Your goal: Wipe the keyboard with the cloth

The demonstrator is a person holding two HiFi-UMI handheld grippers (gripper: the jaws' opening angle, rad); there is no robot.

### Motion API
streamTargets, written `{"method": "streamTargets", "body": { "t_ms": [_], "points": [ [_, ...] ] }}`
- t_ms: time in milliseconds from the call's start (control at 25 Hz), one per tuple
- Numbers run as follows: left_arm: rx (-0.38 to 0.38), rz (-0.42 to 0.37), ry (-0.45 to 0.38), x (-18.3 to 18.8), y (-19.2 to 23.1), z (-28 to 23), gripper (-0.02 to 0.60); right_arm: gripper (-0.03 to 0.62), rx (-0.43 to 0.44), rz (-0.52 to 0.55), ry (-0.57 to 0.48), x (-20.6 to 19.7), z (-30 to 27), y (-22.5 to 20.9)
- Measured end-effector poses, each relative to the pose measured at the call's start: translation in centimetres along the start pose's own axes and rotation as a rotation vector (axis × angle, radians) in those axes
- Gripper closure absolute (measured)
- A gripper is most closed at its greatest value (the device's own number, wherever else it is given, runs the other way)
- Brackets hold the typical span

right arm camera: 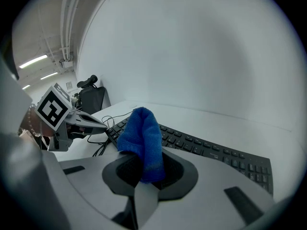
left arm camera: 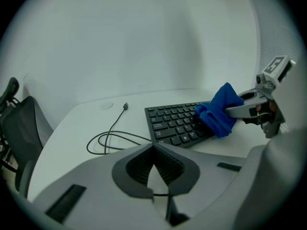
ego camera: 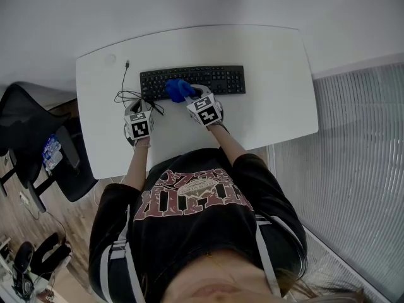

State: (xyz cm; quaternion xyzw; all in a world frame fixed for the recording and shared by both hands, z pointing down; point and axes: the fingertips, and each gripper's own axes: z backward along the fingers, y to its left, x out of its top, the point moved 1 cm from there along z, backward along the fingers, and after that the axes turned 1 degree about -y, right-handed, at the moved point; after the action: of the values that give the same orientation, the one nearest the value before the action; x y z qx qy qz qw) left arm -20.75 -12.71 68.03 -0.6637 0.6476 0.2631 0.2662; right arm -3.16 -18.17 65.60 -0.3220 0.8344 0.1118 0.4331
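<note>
Right gripper (right arm camera: 144, 178): clamped on a fold of the blue cloth (right arm camera: 142, 138), leaving the loose end free to rub keys
Keyboard (ego camera: 214, 79): the cloth lies on its left half, seemingly touching
Left gripper (left arm camera: 153, 150): jaws together, empty, held near the cable (left arm camera: 108, 140) over the table (ego camera: 271, 106), likely just keeping clear

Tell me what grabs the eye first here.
The blue cloth, clamped in the right gripper, rests on the left half of the black keyboard on the white table. Next to it, the left gripper hangs shut and empty by a looped black cable.
</note>
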Motion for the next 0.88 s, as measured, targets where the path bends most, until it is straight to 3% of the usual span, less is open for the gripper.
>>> {"method": "streamTargets", "body": {
  "t_ms": [720, 880],
  "points": [
    [0.004, 0.003, 0.000, -0.2, 0.1, 0.1, 0.551, 0.530, -0.075, -0.037, 0.036, -2.0, 2.5, -3.4],
    [0.002, -0.025, -0.026, 0.7, 0.1, 0.3, 0.551, 0.530, -0.090, -0.037, 0.042, -2.3, 3.1, -4.1]
  ]
}}
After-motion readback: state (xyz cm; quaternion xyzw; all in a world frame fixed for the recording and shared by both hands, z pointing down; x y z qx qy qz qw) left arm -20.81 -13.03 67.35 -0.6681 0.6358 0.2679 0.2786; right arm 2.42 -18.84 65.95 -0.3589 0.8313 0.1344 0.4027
